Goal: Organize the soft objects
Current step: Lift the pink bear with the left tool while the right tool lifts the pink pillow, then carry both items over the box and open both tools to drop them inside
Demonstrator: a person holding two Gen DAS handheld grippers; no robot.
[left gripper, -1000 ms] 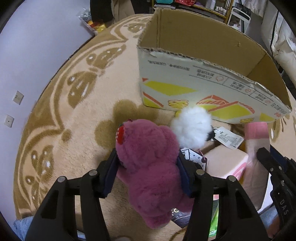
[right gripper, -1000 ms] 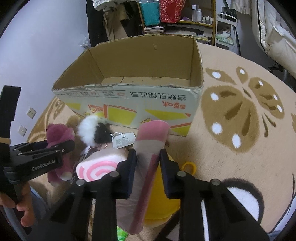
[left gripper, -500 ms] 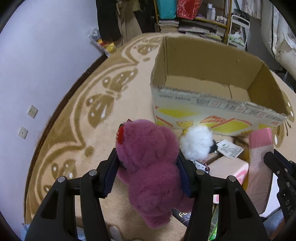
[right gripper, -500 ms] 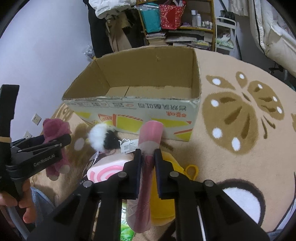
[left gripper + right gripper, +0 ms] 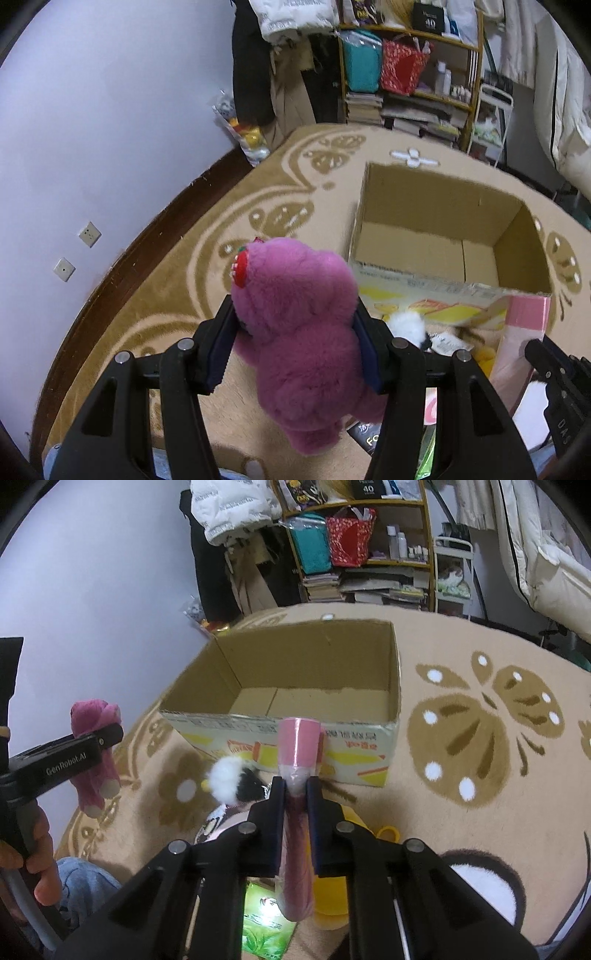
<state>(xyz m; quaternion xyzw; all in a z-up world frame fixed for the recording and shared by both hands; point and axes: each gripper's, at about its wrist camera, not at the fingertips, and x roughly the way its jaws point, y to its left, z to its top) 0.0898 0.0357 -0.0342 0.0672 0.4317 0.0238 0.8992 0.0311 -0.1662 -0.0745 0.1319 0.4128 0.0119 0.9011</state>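
Observation:
My left gripper (image 5: 293, 325) is shut on a purple plush bear (image 5: 299, 321), held up above the carpet; the same bear (image 5: 95, 746) hangs at the left of the right wrist view. My right gripper (image 5: 296, 786) is shut on a pink wrapped soft roll (image 5: 297, 749), squeezed thin between the pads; that roll (image 5: 524, 332) also shows at the right of the left wrist view. An open cardboard box (image 5: 391, 686) stands just beyond both grippers, nothing visible inside it. The box's far wall (image 5: 443, 192) faces the left wrist camera.
A white and black fluffy toy (image 5: 236, 779) with a tag lies in front of the box. A yellow object (image 5: 354, 816), a green packet (image 5: 264, 923) and a pink swirl cushion lie below the right gripper. Shelves (image 5: 369, 554) and a wall stand behind the patterned carpet (image 5: 480, 738).
Both grippers have risen, lifting the purple bear and the pink roll off the carpet. The right gripper's jaws closed tighter on the roll. The box interior has come into view.

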